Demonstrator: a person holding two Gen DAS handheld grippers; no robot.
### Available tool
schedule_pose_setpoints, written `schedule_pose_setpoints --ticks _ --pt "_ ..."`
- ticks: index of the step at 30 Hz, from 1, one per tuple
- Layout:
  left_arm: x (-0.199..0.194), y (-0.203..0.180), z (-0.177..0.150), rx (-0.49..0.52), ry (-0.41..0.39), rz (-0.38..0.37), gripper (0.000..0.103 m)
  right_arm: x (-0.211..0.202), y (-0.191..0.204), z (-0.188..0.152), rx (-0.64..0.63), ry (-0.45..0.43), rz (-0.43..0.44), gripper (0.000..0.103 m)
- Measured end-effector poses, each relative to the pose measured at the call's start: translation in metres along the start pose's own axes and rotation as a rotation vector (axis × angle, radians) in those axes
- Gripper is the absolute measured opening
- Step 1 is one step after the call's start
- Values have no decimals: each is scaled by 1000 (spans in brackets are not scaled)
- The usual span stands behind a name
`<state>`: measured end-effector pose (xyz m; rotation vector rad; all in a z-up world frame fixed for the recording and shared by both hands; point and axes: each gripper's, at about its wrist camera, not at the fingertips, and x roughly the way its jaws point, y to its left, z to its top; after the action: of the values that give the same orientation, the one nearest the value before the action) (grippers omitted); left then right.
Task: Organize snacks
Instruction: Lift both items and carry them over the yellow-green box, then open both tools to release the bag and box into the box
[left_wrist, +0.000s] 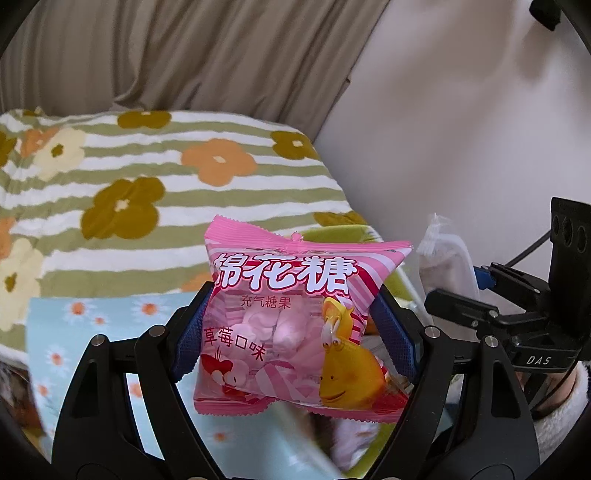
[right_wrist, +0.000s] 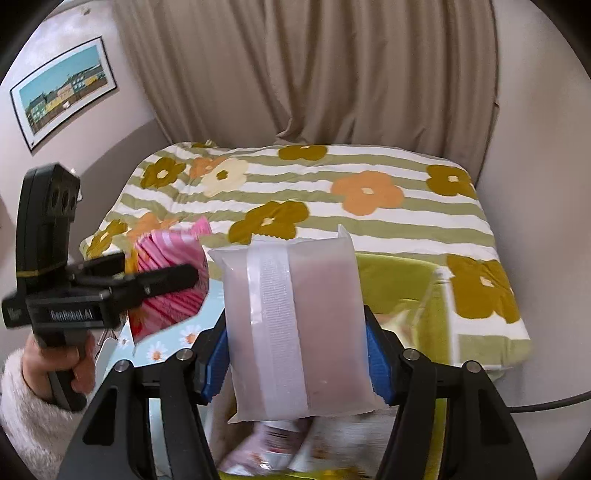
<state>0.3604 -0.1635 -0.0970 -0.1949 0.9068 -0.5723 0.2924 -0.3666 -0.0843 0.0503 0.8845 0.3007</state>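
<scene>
Beige curtain (right_wrist: 306, 70), floral bed (right_wrist: 332, 192), framed pic (right_wrist: 62, 92)

The left gripper (left_wrist: 295, 332) clamped a pink marshmallow packet (left_wrist: 295, 321) between its blue pads (left_wrist: 192, 332), above a daisy-print cloth (left_wrist: 92, 332). At right, the right gripper (left_wrist: 476, 295) held a translucent packet (left_wrist: 443, 266). A striped floral quilt (left_wrist: 147, 177) lay behind.

Pink marshmallow bag (left_wrist: 291, 325) reads "棉花糖"; right gripper (left_wrist: 458, 306) "DAS".

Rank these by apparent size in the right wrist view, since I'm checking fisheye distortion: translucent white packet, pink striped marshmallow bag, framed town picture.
1. Translucent white packet, though it is nearest the lens.
2-3. Pink striped marshmallow bag and framed town picture: too alike to rank.
</scene>
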Motion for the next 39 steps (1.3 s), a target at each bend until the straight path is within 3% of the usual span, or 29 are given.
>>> schedule_pose_setpoints --ticks 3,5,8,11,16,23,24,27,33,39 --pt "27 -20 -1 -3 34 15 80 -1 -27 0 28 -1 2 59" --pt "47 -29 -1 -5 64 37 85 0 -39 0 45 5 2 59" --pt "74 -38 -5 17 132 85 102 2 -52 -2 62 13 11 59" --pt "82 -43 -13 41 164 118 103 8 -61 -4 77 29 17 59" --pt "71 -41 -28 24 179 151 103 21 -67 -4 84 62 41 59" --pt "41 -32 -40 -17 135 211 103 34 -73 -4 101 98 36 60" --pt "38 -29 -41 -22 132 217 103 34 -73 -4 99 91 32 64" --pt "30 -24 -47 -46 122 249 103 27 -76 -7 96 29 -4 101" --pt "16 -17 -65 -88 116 261 103 21 -75 -25 115 18 -28 101" --pt "-13 -21 -74 -72 70 257 103 -9 -58 -37 122 -27 -46 101"
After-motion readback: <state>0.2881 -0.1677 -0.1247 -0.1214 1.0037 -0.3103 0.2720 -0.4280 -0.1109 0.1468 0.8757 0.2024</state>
